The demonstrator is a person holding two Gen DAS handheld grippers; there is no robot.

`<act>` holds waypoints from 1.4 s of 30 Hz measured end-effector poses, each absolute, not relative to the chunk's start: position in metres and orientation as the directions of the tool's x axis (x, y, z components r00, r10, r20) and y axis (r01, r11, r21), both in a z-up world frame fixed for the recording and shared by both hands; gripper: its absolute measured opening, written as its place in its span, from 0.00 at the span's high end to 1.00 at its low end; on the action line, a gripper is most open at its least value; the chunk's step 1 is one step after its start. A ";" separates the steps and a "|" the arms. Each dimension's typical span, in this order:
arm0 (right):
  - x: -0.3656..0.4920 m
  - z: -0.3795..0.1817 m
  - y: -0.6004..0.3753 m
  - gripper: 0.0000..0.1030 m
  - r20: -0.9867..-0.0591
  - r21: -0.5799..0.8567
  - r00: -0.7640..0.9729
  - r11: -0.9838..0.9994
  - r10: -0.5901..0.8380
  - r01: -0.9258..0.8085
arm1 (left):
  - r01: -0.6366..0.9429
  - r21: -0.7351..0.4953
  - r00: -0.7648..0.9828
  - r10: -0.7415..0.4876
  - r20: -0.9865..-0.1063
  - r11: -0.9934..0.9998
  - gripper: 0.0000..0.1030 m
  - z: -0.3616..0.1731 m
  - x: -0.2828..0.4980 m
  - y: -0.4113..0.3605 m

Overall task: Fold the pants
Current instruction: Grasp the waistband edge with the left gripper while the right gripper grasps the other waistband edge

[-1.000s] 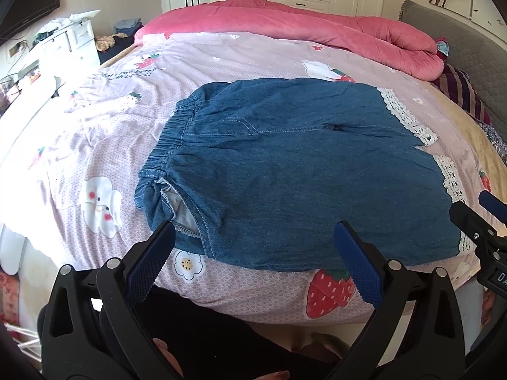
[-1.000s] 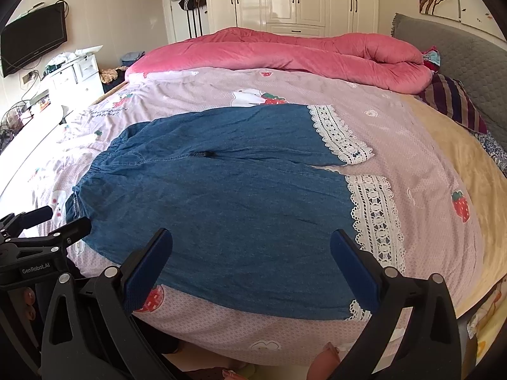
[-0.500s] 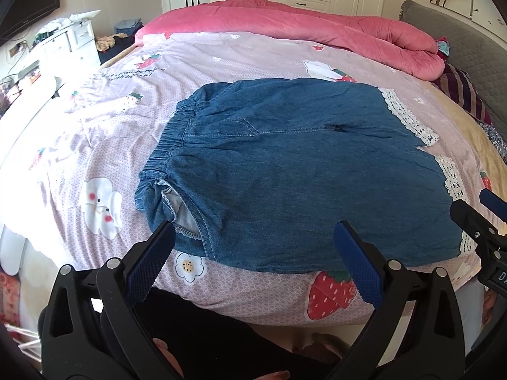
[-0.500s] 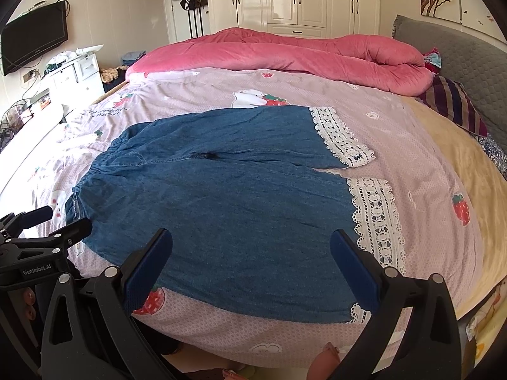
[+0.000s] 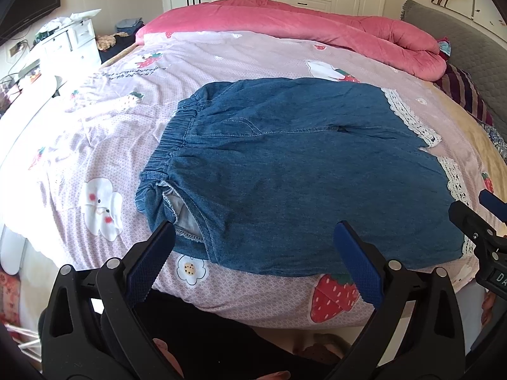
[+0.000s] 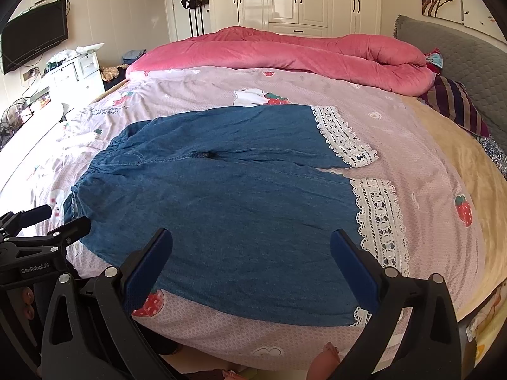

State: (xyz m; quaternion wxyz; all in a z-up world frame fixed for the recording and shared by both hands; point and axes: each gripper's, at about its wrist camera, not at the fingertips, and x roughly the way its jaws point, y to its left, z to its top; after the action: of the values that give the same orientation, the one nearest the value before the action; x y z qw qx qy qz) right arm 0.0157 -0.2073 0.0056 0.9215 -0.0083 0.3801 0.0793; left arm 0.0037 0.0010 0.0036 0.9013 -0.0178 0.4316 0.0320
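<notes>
Blue denim pants (image 5: 294, 171) with white lace cuffs (image 6: 377, 218) lie flat on the bed, elastic waistband (image 5: 172, 145) to the left, legs to the right. They also show in the right wrist view (image 6: 228, 202). My left gripper (image 5: 253, 253) is open and empty, just above the pants' near edge by the waist. My right gripper (image 6: 250, 259) is open and empty, above the near leg's edge. Each gripper shows at the edge of the other's view.
The bed has a pink strawberry-print sheet (image 5: 95, 133). A rolled pink duvet (image 6: 285, 53) lies at the far side, a striped pillow (image 6: 453, 101) at the right. A white dresser (image 6: 76, 72) stands left of the bed.
Both grippers have shifted very slightly; the pants lie as before. Both stay open.
</notes>
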 end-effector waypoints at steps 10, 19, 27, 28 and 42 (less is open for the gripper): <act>0.027 0.001 -0.205 0.04 -0.710 0.046 0.690 0.987 0.142 -0.156 | -0.076 -0.004 0.618 0.043 -0.785 0.997 0.09 -0.001 0.017 0.003; 0.061 0.004 -0.199 0.04 -0.709 0.039 0.684 0.978 0.173 -0.207 | -0.094 -0.011 0.610 0.049 -0.791 0.995 0.09 -0.002 0.051 0.018; 0.144 0.008 -0.167 0.04 -0.732 0.034 0.620 0.924 0.282 -0.381 | -0.151 -0.016 0.603 0.079 -0.794 0.988 0.09 0.005 0.115 0.075; 0.157 0.006 -0.164 0.04 -0.740 0.033 0.605 0.915 0.293 -0.402 | -0.157 -0.021 0.599 0.078 -0.797 0.987 0.09 0.004 0.127 0.085; 0.301 -0.029 -0.124 0.04 -0.831 -0.027 0.493 0.866 0.258 -0.499 | -0.012 0.053 0.586 0.050 -0.809 0.999 0.18 -0.027 0.238 0.123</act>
State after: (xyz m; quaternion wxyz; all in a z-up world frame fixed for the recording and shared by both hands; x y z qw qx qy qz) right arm 0.3011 -0.1239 -0.0294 0.8537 -0.1330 0.4521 0.2217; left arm 0.2381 0.1228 -0.0274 0.8903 0.0208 0.4546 0.0175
